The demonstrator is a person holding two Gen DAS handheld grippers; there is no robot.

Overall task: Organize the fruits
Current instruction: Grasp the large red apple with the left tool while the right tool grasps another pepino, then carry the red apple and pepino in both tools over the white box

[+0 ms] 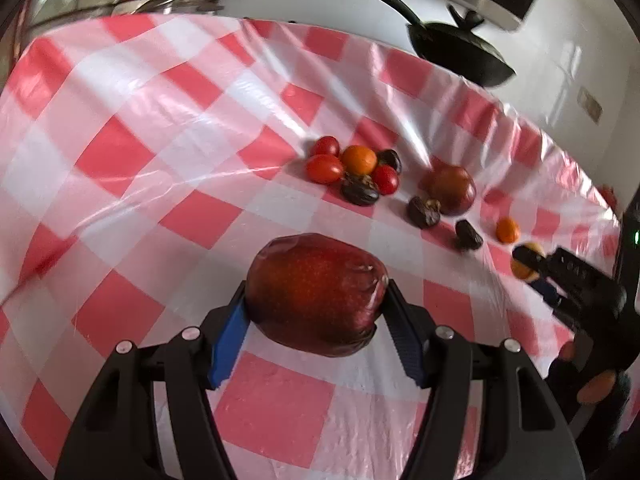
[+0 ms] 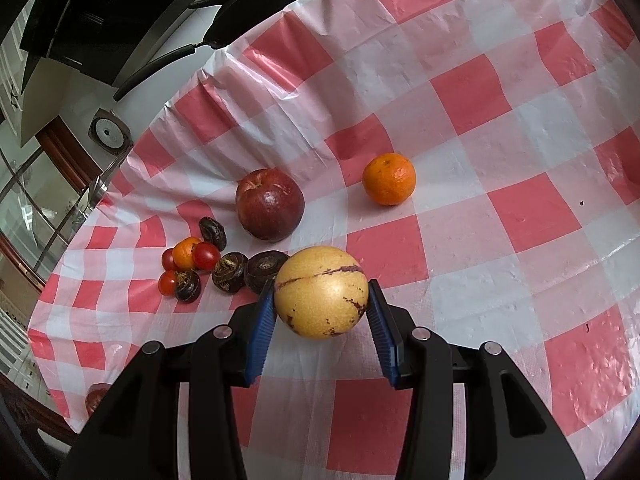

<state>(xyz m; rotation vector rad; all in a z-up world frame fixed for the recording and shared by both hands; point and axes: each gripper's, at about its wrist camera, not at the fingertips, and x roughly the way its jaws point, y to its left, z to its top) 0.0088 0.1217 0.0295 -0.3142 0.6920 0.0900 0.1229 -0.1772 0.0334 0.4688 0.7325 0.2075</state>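
Note:
My left gripper (image 1: 315,290) is shut on a dark red apple (image 1: 316,304) in clear wrap, its blue pads pressed on both sides. My right gripper (image 2: 321,290) is shut on a round yellow fruit (image 2: 322,296) with purple streaks; in the left wrist view that gripper (image 1: 534,274) shows at the far right with the yellow fruit (image 1: 522,270). A second red apple (image 2: 269,204) lies on the cloth beyond it, and a mandarin (image 2: 389,179) to its right. A cluster of cherry tomatoes, a small orange fruit and dark wrinkled fruits (image 1: 352,170) lies mid-table.
A red and white checked plastic cloth (image 1: 120,120) covers the table. A black pan (image 1: 460,52) with a long handle stands past the cloth's far edge. Two loose dark fruits (image 1: 424,212) lie beside the second apple (image 1: 452,188).

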